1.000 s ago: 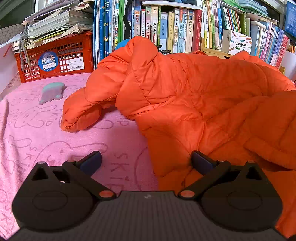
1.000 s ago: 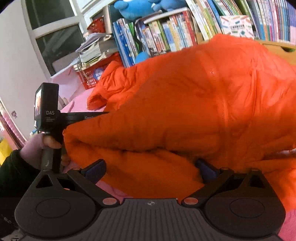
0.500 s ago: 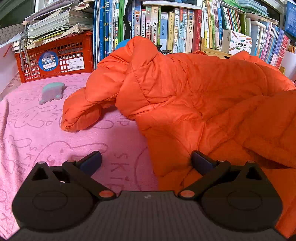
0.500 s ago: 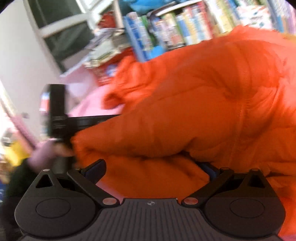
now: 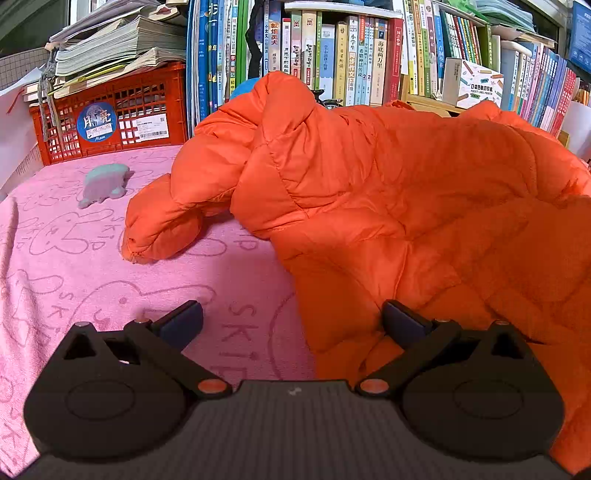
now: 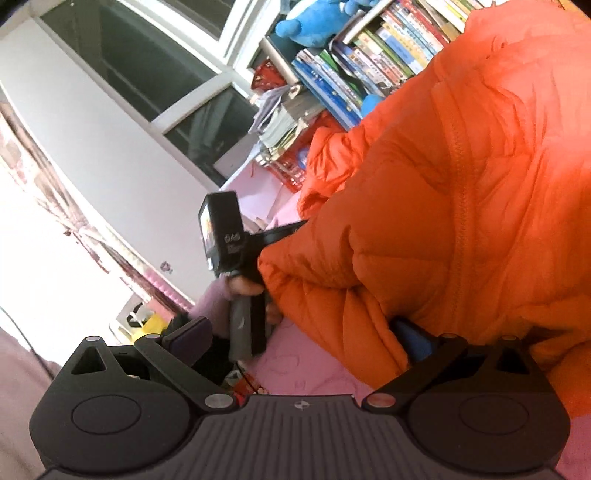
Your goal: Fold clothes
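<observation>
An orange puffer jacket point(image 5: 388, 206) lies crumpled on a pink printed cloth point(image 5: 74, 258), one sleeve point(image 5: 162, 229) stretched out to the left. My left gripper point(image 5: 291, 321) hovers open low over the cloth, with the jacket's near edge between its fingers on the right side. In the right wrist view the jacket point(image 6: 461, 221) bulges up in a thick fold. My right gripper point(image 6: 303, 336) is open and tilted; its right fingertip point(image 6: 413, 339) sits under the fold's edge, and its left one is free. A hand holds the left gripper's handle point(image 6: 243, 317) beside the jacket.
A red plastic crate point(image 5: 110, 118) stacked with papers stands at the back left. A packed bookshelf point(image 5: 369, 55) runs along the back. A small grey-green toy point(image 5: 103, 184) lies on the cloth. A blue plush point(image 6: 314, 22) sits above the books, and a window point(image 6: 192, 96) is on the left.
The right gripper's view has rolled and swung left, so the jacket fold now covers only its right finger instead of filling the gap. The left gripper has held still.
</observation>
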Tool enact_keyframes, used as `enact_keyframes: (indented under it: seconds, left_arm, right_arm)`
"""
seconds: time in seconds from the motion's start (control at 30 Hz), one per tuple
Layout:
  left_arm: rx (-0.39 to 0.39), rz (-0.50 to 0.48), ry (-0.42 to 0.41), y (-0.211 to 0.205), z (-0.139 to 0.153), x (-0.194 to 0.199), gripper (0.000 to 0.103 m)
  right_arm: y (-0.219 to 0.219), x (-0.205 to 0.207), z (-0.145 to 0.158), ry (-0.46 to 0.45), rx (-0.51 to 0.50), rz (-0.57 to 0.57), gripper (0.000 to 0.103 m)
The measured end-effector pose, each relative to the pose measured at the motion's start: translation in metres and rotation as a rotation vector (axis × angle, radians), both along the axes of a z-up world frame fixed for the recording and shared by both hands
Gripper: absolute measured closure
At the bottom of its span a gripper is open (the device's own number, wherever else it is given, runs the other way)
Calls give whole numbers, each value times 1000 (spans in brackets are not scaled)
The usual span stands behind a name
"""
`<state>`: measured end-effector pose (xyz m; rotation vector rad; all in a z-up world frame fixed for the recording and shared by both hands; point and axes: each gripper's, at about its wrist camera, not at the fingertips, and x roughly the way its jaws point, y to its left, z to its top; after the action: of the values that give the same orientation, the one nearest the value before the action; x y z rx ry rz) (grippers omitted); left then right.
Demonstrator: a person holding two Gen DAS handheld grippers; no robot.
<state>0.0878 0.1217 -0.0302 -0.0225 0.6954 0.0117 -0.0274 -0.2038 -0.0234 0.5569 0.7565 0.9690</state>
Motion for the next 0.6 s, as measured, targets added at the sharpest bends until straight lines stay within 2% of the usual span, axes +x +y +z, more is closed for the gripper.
enact_keyframes:
  seconds: [0.2,0.37,0.5,0.6]
  left_arm:
    - [0,0,0,0,0,0,0]
    - [1,1,0,0,0,0,0]
    - [1,1,0,0,0,0,0]
    - [2,1,0,0,0,0,0]
  right_arm:
    - [-13,-18,1,-11,-7,-3,0]
    - [-29,-36,8,-26,-55,-29,0]
    - [-47,-52,17,-41,-131,-100,0]
    - [-63,-58,29,-82,-110,-178,0]
